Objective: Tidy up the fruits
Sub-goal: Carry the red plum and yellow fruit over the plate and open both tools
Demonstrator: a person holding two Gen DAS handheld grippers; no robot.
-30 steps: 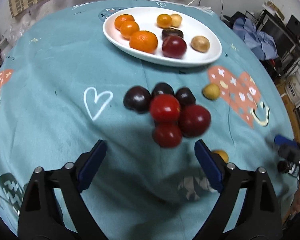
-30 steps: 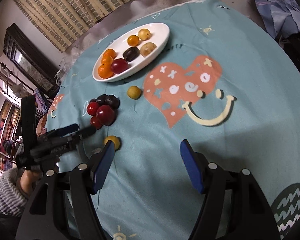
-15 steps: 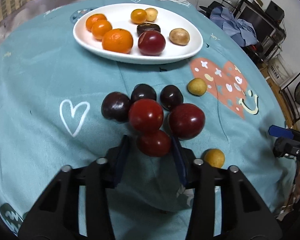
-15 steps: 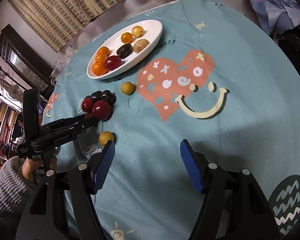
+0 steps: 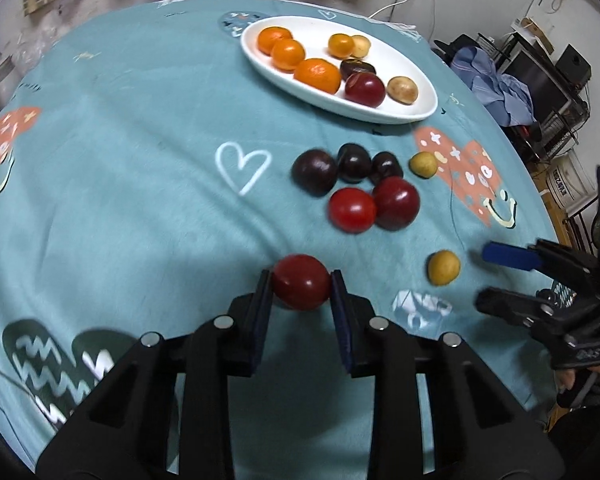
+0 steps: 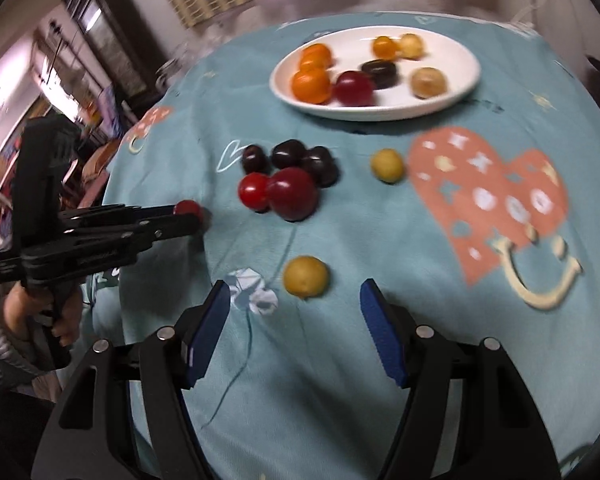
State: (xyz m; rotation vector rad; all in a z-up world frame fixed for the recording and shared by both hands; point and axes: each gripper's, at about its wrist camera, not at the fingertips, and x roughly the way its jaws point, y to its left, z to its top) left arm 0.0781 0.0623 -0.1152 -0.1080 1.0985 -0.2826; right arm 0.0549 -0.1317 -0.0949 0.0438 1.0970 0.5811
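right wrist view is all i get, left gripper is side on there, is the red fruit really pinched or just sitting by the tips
Observer: Pinched. The left wrist view shows the red fruit between both pads of the left gripper, touched on each side.
Operator: and my right gripper vs the near yellow fruit
Observer: Seen from the left wrist, the right gripper is open beside the yellow fruit, with a gap of cloth between them.

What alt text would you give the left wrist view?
The left claw grips a red fruit above a teal tablecloth. Beyond it lie loose dark and red fruits, two yellow ones, and a white plate of fruit; the right claw enters at right.
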